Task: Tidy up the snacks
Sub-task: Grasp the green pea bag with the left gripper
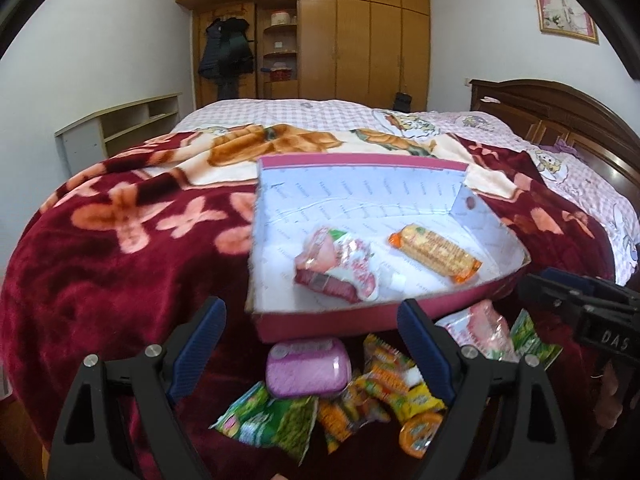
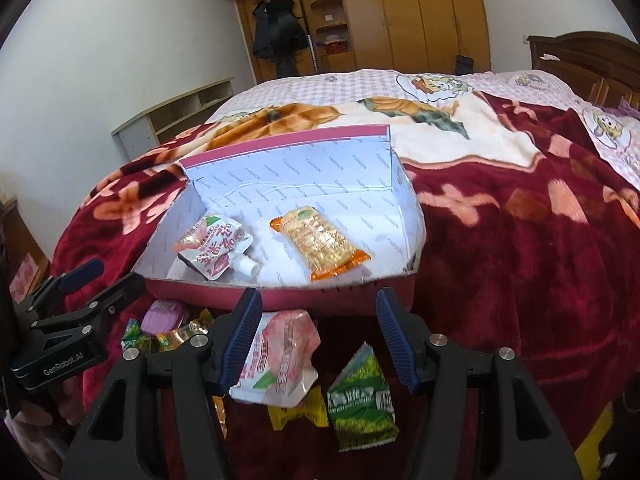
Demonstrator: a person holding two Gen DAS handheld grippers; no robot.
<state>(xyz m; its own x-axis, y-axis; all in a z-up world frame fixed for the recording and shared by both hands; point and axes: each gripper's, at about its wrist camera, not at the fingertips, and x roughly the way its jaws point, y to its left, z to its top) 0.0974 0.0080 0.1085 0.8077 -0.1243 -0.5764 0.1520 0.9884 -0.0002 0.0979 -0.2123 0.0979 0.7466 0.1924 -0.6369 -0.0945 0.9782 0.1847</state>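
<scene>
A pink cardboard box [image 1: 320, 324] [image 2: 280, 300] with a white lining lies on the bed. In it are a pink drink pouch [image 1: 340, 266] [image 2: 214, 250] and an orange biscuit pack [image 1: 436, 252] [image 2: 320, 242]. Loose snacks lie in front of the box: a pink tin [image 1: 306, 368] [image 2: 164, 316], green packets [image 1: 272, 420] [image 2: 360, 400], orange and yellow packets [image 1: 384, 376] and a second pink pouch [image 2: 280, 356] [image 1: 484, 330]. My left gripper [image 1: 312, 332] is open above the tin. My right gripper [image 2: 318, 332] is open above the second pouch, and it shows at the right edge of the left wrist view [image 1: 576, 300].
The bed carries a dark red flowered blanket [image 1: 100, 260] [image 2: 520, 240] and a pink checked sheet [image 1: 300, 112]. A wooden headboard [image 1: 560, 112] stands at the right, a wardrobe [image 1: 360, 40] at the back, and a low shelf unit [image 1: 120, 124] by the left wall.
</scene>
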